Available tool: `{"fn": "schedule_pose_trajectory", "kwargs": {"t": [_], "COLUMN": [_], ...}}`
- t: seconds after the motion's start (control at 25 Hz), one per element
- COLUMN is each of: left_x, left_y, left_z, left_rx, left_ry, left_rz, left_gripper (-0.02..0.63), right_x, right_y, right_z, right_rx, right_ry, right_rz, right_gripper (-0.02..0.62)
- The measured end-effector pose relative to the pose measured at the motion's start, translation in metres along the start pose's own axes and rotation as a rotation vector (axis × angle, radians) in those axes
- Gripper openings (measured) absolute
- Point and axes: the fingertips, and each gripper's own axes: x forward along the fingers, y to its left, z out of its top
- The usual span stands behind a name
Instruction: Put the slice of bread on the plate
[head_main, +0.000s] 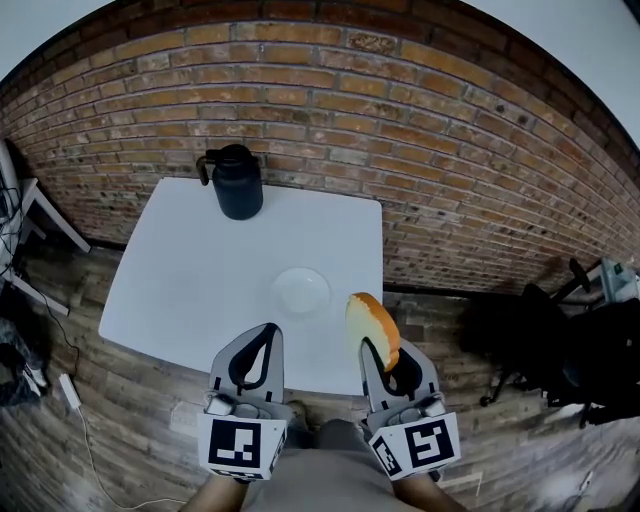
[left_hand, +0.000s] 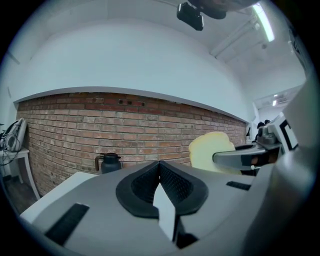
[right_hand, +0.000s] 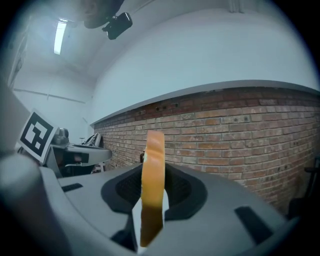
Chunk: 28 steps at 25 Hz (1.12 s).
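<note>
Right gripper (head_main: 375, 350) fingers clamp the bread slice (head_main: 372, 325) upright, right of the plate (head_main: 300, 292); it should swing left and lay the slice flat. Left gripper (head_main: 266, 335) closed, empty.

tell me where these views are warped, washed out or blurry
Head view: fisheye bows the brick wall; the white plate nearly vanishes against the bright table. Left gripper view: dark round corners, glare from the ceiling light. Right gripper view: the close slice of bread looks soft.
</note>
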Motion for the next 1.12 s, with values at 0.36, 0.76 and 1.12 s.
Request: {"fn": "schedule_pose_trajectory", "kwargs": {"t": [0.36,0.76,1.12], "left_x": [0.025,0.049,0.071], "left_y": [0.015,0.016,0.034], "left_z": [-0.006,-0.016,-0.048], "left_rx": [-0.020,-0.004,0.039], "left_ry": [0.037,0.072,0.161], "left_rz": [0.009,0.037,0.058], "left_gripper": [0.011,0.011,0.011], "right_x": [0.033,0.062,0.105], "right_y": [-0.012,-0.026,-0.016], "right_z": [-0.002,-0.015,-0.054], "right_rx": [-0.004,-0.009,0.002], "right_ry": [0.035,0.078,0.143], "right_rz": [0.024,0.108,0.217], "right_gripper": [0.098,0.098,0.098]}}
